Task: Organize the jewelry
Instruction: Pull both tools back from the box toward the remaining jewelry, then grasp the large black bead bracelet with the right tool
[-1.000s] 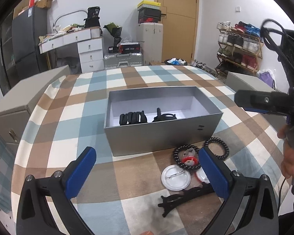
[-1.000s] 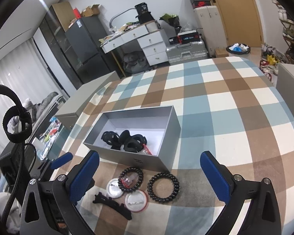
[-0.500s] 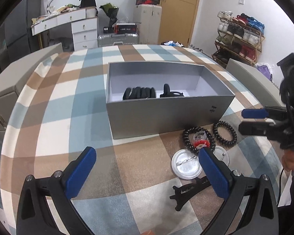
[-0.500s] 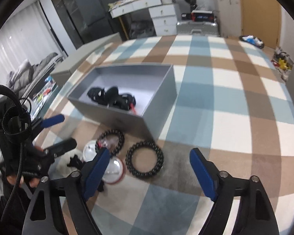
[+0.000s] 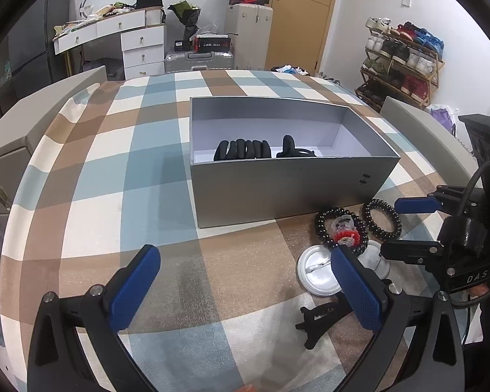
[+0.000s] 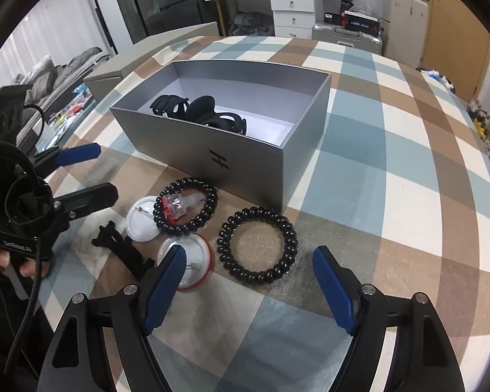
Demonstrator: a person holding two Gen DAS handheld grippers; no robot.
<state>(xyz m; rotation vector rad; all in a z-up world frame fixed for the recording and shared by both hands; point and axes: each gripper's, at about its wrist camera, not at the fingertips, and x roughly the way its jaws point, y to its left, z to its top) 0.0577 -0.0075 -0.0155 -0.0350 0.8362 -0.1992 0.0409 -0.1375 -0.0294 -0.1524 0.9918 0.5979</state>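
Grippers both empty, fingers spread wide. Right gripper [image 6: 248, 284] hovers low over the spiral hair tie [image 6: 257, 245], which lies flat on the checked tablecloth [image 6: 392, 170] just off the near corner of the grey box [image 6: 245, 153]; tie sits ahead of the gap btwn the blue pads [image 6: 333, 289], nothing touching it. Left gripper [image 5: 245, 290] further back, over bare cloth in front of the box long side, pads wide apart.

Loose items, all on cloth near box front:
- 2nd black spiral tie [image 6: 187, 207], w/ a small clear-and-red clip [image 6: 179, 205] resting inside its ring; tie overlaps edge of a white round badge [image 6: 140, 220]
- 2nd round badge, red rim [image 6: 196, 258], partly behind right gripper's left pad, just beside the 1st tie
- black hair clip [image 6: 121, 248] flat on cloth, nearest the left gripper

Box open, no lid on. Inside: black claw clips [image 6: 199, 114] bunched toward one end, rest of white floor bare. Left view shows same clips [image 5: 245, 150] behind the front wall.

Bkgd: white drawer unit [image 5: 140, 49], shoe rack [image 5: 405, 62], silver suitcase [image 5: 199, 60].
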